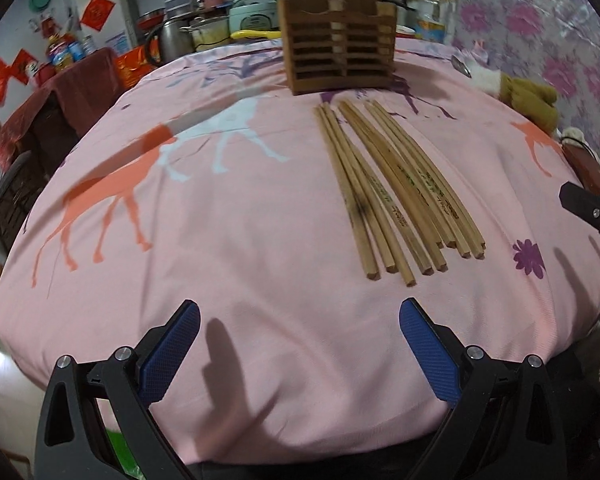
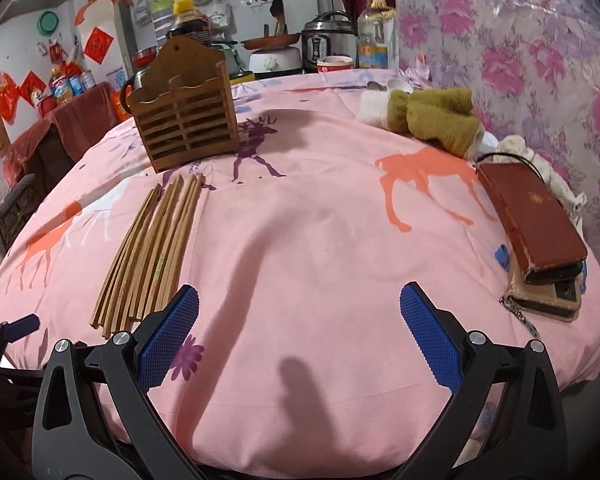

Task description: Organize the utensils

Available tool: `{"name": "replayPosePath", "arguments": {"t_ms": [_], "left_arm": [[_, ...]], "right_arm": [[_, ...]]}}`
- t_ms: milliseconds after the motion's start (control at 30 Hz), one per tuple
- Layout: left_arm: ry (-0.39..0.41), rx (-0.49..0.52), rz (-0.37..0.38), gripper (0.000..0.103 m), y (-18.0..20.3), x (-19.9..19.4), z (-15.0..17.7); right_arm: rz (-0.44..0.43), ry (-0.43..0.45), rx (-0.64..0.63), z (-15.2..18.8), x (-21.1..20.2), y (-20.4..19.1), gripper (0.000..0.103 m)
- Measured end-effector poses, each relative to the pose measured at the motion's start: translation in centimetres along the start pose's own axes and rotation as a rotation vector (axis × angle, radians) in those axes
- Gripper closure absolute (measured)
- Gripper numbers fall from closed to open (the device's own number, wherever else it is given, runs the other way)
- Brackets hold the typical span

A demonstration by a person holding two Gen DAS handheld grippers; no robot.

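A wooden holder (image 1: 337,48) stood at the pink cloth's (image 1: 240,220) far edge, chopsticks (image 1: 396,188) fanned just before it. Right: plush toy (image 2: 432,120), wallets (image 2: 536,232) (possibly phone cases). Left gripper (image 1: 300,344) and right gripper (image 2: 300,340) hovered agape, empty, above bare cloth.

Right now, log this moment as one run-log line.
left claw: open, empty | right claw: open, empty | chopsticks: loose on pink cloth, near side of holder | wooden holder: upright | step: pickup not yet begun
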State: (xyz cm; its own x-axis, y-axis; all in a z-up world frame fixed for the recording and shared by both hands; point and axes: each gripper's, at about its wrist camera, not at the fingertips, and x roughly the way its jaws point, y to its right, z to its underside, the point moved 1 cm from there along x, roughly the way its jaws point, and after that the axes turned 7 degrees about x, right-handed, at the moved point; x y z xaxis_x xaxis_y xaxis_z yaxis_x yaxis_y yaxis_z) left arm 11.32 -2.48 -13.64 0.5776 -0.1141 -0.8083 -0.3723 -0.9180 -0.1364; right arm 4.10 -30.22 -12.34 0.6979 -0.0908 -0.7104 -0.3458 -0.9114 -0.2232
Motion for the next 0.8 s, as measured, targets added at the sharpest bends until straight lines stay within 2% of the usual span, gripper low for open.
{"name": "replayPosePath", "arguments": {"t_ms": [267,333,500,600,667,700,767,800], "left_arm": [[0.024,-0.01,-0.053,0.004,-1.0,1.9,-1.7],[0.028,-0.032,-0.045,0.004,-1.7,2.4,-2.1],[0.044,-0.051,-0.029,0.018,-2.2,1.9,-1.7],[0.059,-0.031,-0.034,0.028,-1.6,1.6,-1.6],[0.072,-0.012,-0.017,0.052,-1.1,1.6,-1.8],[0.077,-0.007,-0.011,0.058,-0.9,1.5,-1.9],[0.089,0.017,0.006,0.081,-0.2,1.5,-1.9],[0.091,0.024,0.0,0.086,0.0,1.4,-1.9]], "right_arm": [[0.0,-0.006,-0.008,0.2,0.4,-0.1,0.006],[0.003,-0.011,-0.006,0.3,0.5,-0.1,0.006],[0.001,-0.018,0.006,0.3,0.7,0.1,0.006],[0.0,-0.015,0.001,0.3,0.6,0.1,0.007],[-0.001,-0.014,-0.004,0.4,0.6,0.0,0.007],[-0.002,-0.013,-0.007,0.5,0.6,-0.1,0.007],[-0.005,-0.013,-0.012,0.5,0.7,-0.2,0.007],[-0.007,-0.012,-0.014,0.5,0.7,-0.2,0.007]]}}
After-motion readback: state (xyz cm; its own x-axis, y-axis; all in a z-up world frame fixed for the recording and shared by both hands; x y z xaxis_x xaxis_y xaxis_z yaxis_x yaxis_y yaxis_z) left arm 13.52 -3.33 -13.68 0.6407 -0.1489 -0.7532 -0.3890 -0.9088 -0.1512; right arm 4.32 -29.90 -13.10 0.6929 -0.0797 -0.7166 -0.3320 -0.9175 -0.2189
